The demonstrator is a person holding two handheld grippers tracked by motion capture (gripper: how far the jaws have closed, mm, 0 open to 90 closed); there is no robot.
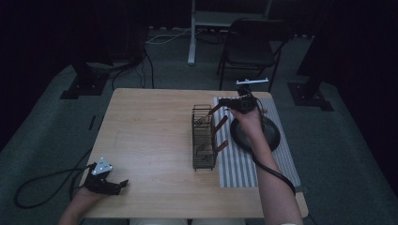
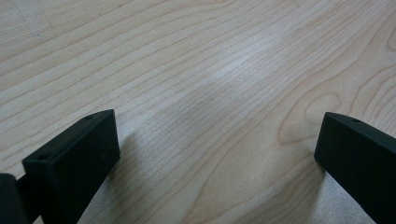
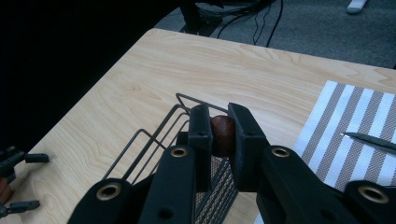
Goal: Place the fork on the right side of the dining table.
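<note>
A black wire rack [image 1: 204, 138] stands mid-table with three brown-handled utensils leaning out of its right side. My right gripper [image 1: 226, 103] reaches over the rack's far end and is shut on the top of the farthest brown handle [image 1: 216, 109]. In the right gripper view the jaws [image 3: 219, 126] pinch the rounded brown handle end [image 3: 223, 135] just above the rack's wire rim [image 3: 154, 140]. My left gripper [image 1: 121, 185] rests at the near left corner of the table, open with only bare wood [image 2: 210, 70] between its jaws [image 2: 217, 144].
A striped mat [image 1: 239, 164] lies right of the rack, with a dark round pan [image 1: 270, 136] on it under my right hand. A thin dark utensil tip [image 3: 373, 140] lies on the mat [image 3: 345, 112]. A chair [image 1: 248, 47] stands beyond the table.
</note>
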